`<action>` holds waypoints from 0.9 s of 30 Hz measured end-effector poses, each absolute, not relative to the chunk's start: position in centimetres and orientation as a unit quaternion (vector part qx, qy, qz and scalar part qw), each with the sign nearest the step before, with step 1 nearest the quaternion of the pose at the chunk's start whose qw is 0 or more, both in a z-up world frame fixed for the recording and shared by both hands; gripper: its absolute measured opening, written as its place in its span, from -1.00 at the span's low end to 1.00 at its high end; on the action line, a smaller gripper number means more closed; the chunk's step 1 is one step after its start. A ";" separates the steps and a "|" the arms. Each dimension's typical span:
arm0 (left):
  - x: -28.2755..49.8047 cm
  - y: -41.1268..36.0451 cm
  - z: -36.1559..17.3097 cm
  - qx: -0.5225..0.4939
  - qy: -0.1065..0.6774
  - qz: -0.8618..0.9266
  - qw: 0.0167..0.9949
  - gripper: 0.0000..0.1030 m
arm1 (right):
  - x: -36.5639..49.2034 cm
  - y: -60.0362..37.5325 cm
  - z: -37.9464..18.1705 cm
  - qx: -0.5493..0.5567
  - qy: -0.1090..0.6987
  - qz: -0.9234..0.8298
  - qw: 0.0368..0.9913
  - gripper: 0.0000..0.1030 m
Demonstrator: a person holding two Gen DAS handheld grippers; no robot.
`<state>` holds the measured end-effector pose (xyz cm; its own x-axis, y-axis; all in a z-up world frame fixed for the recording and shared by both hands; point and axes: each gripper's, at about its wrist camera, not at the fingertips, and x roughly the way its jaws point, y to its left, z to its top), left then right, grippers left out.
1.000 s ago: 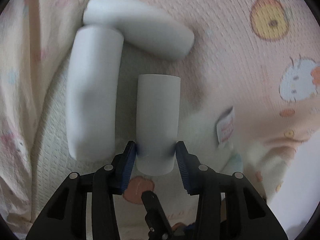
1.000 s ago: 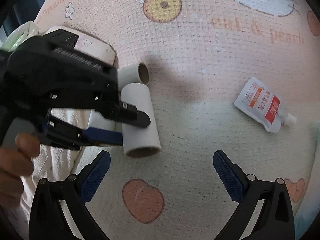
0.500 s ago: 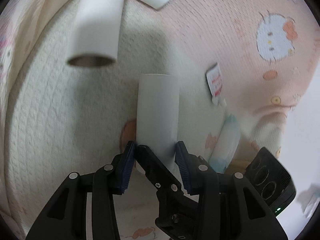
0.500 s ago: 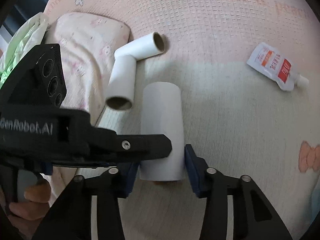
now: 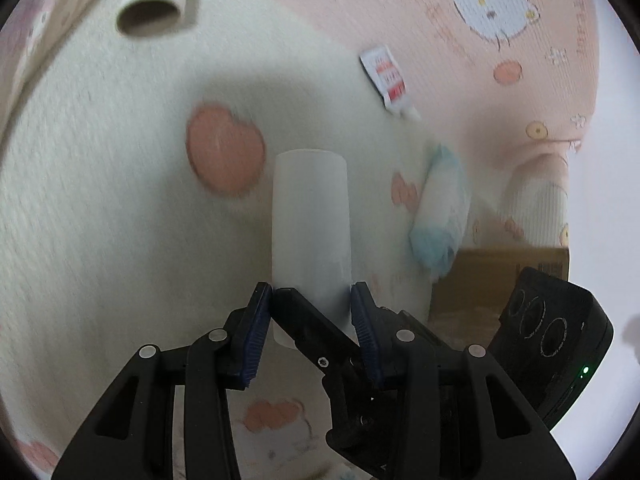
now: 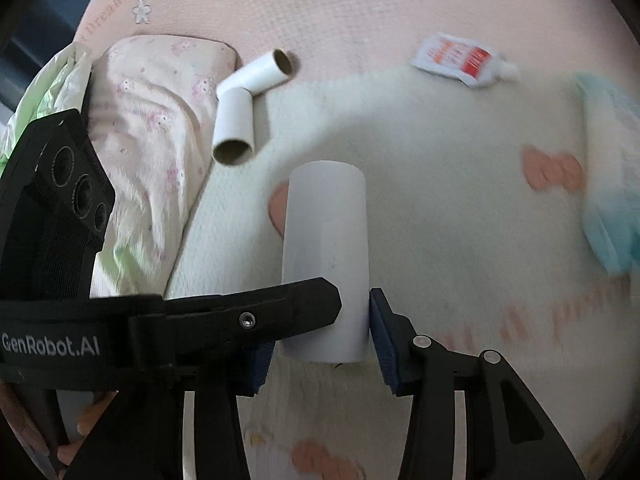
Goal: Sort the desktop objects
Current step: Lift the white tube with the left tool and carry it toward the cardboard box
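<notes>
We see both grippers clamped on the same white cardboard tube (image 5: 310,224): the left gripper (image 5: 310,320) holds its near end between blue pads, jaws part-open to the tube's width, and the right gripper (image 6: 320,340), whose jaws have just been closing, now presses that end too, one finger of the left crossing in front of it. The tube points away from both, lifted above the blanket (image 6: 460,208). Beyond the tube, to its left, two more tubes (image 6: 244,100) lie touching in a bent line; to its right lie a red-and-white sachet (image 6: 460,60) and a blue-white cloth (image 6: 612,208)
</notes>
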<state>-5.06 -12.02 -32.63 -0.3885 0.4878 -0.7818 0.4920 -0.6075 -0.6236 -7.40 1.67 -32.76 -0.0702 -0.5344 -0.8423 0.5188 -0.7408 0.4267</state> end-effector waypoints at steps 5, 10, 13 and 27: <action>-4.1 -8.8 -33.7 0.566 0.460 -0.685 -0.013 -0.13 | -5.9 3.8 -32.8 0.610 0.002 -0.722 0.326 -0.19; -3.4 -6.7 -34.2 0.577 0.446 -0.685 -0.011 -0.14 | -4.8 6.7 -33.5 0.625 -0.016 -0.716 0.311 -0.19; -3.2 -6.0 -34.5 0.583 0.446 -0.680 -0.008 -0.14 | -4.3 7.9 -34.3 0.630 -0.040 -0.712 0.308 -0.19; -6.1 -9.2 -35.3 0.576 0.471 -0.668 -0.016 -0.07 | -3.8 7.8 -34.5 0.625 -0.050 -0.715 0.309 -0.19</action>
